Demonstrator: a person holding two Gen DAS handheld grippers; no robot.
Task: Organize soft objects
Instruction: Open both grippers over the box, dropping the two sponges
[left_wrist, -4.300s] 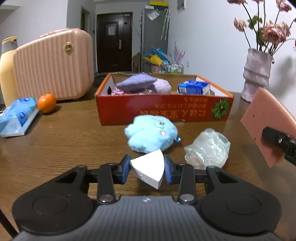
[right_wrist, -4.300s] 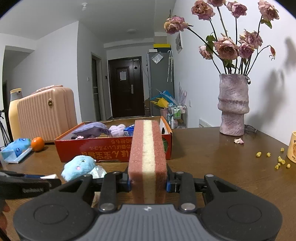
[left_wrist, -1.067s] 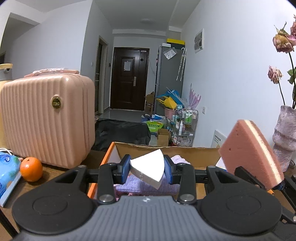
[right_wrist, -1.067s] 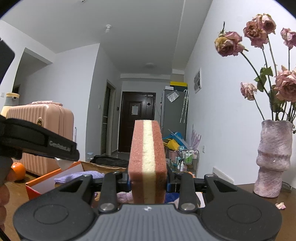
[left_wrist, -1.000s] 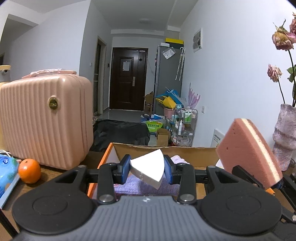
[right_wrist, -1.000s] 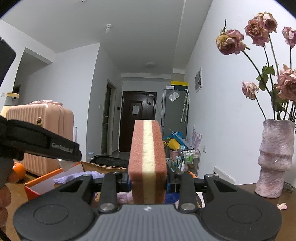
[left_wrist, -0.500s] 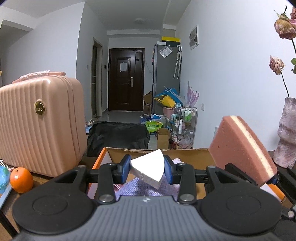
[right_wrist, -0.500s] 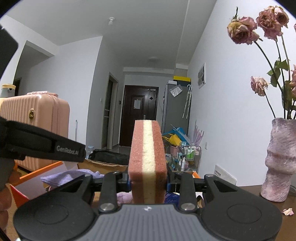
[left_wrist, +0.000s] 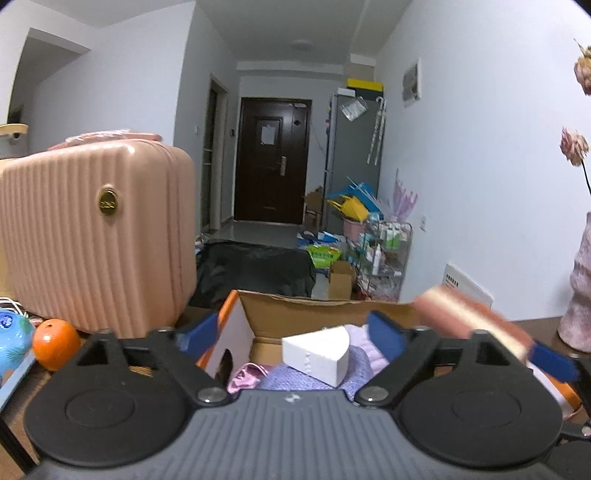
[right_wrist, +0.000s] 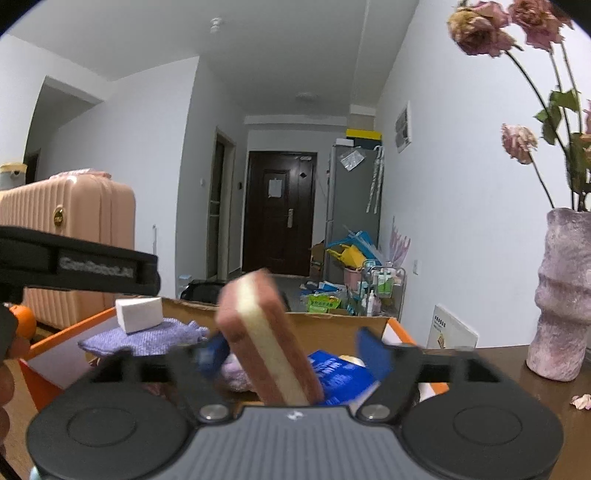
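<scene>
Both grippers hover over the orange cardboard box (left_wrist: 236, 314). My left gripper (left_wrist: 291, 334) has its jaws opening wide; the white wedge sponge (left_wrist: 317, 354) is loose between them, touching neither pad, just above a purple cloth (left_wrist: 295, 380). My right gripper (right_wrist: 293, 350) is also opening; the pink-and-cream sponge (right_wrist: 266, 339) tips leftward between its blue pads, blurred and free of their grip. In the right wrist view the white wedge sponge (right_wrist: 138, 314) sits over the purple cloth (right_wrist: 147, 339). In the left wrist view the pink sponge (left_wrist: 469, 321) shows blurred at right.
The box (right_wrist: 399, 328) also holds a blue pack (right_wrist: 332, 373) and pale purple soft items. A pink suitcase (left_wrist: 96, 236), an orange (left_wrist: 55, 343) and a blue tissue pack (left_wrist: 11, 339) stand left of it. A mauve vase (right_wrist: 565, 295) of dried flowers stands right.
Both grippers' jaws have spread apart. The white wedge, pinched before, is now free and lower. The pink sponge, upright in the grip before, has tilted left and is dropping.
</scene>
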